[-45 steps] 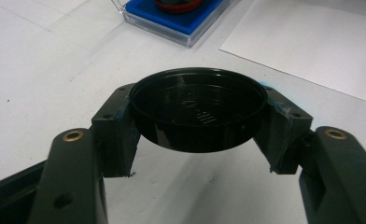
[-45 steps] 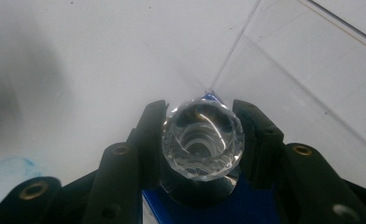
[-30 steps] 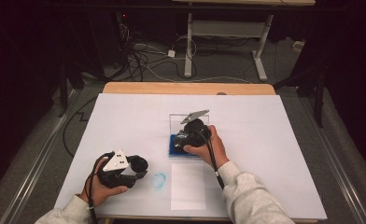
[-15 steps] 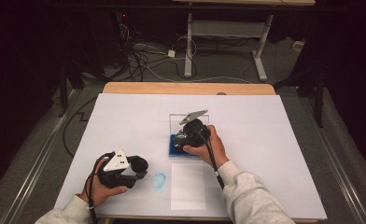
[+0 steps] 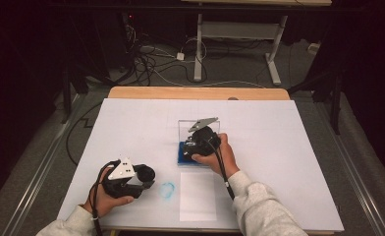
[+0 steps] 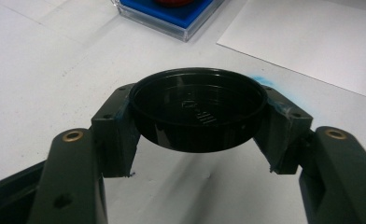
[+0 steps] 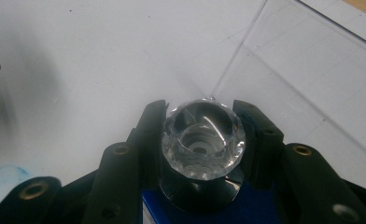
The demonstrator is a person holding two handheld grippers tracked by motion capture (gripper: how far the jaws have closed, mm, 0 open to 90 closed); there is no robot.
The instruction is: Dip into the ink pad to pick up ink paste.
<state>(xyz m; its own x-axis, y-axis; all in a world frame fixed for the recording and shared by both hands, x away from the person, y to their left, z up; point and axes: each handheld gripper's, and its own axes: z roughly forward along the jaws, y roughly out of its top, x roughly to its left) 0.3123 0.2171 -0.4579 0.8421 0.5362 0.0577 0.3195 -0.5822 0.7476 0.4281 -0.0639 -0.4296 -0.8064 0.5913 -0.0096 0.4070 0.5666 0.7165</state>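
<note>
— Little has moved since a second ago: both hands sit where they were, the left one near the table's near-left edge, the right one at the middle. What's the biggest thing here?

— The white table (image 5: pixel 279 147), with a strip of wood showing along its far edge. A white paper sheet (image 5: pixel 198 195) lies on it near the front, just right of a smudged blue ring mark (image 5: pixel 167 190).

— And behind the sheet?

— A clear case with a blue base (image 5: pixel 184 156), its transparent lid (image 5: pixel 186 129) standing upright on the far side. It is just beyond the sheet's far edge.

— What is the left gripper (image 6: pixel 197 116) doing?

— It is clamped on a round black lid (image 6: pixel 199 111), one jaw on each side of the rim, the hollow side facing up. It is held just above the table, left of the blue mark; the case's corner shows farther off.

— The right gripper (image 7: pixel 202 137)?

— Its jaws are closed around a faceted clear glass stopper (image 7: pixel 203 140), which sits atop a dark round neck over the blue base. In the high view that gripper (image 5: pixel 203 139) is directly over the case.
</note>
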